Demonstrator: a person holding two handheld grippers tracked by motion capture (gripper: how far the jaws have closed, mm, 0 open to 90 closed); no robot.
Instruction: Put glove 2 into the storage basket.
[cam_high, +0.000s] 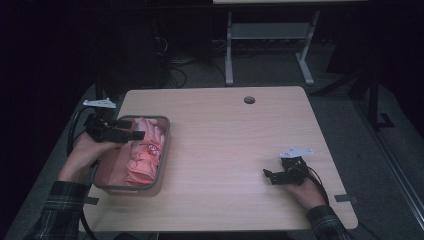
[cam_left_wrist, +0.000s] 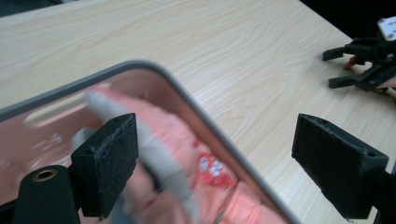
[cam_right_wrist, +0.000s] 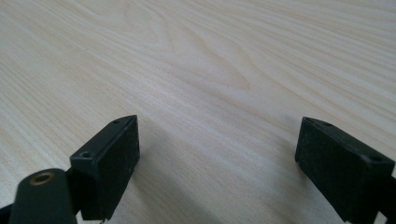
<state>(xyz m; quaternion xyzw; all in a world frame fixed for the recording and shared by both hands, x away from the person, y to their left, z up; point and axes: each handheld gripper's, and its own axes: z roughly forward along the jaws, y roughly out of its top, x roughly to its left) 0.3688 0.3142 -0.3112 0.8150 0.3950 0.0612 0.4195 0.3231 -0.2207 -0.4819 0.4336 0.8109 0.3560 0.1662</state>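
Observation:
A grey-rimmed pink bin sits at the table's left side with crumpled pink cloth in it. My left gripper hangs open over the bin's near-left part, jaws wide apart. In the left gripper view the bin rim runs diagonally between the jaws, and the pink cloth with a small red-and-white print lies under them. My right gripper rests open low over the bare table at the right, jaws pointing left. That gripper is also seen far off in the left gripper view.
The light wooden table has a round cable hole near its far edge. Behind the table stands a white desk frame on a dark floor with cables. Bare wood lies ahead of the right jaws.

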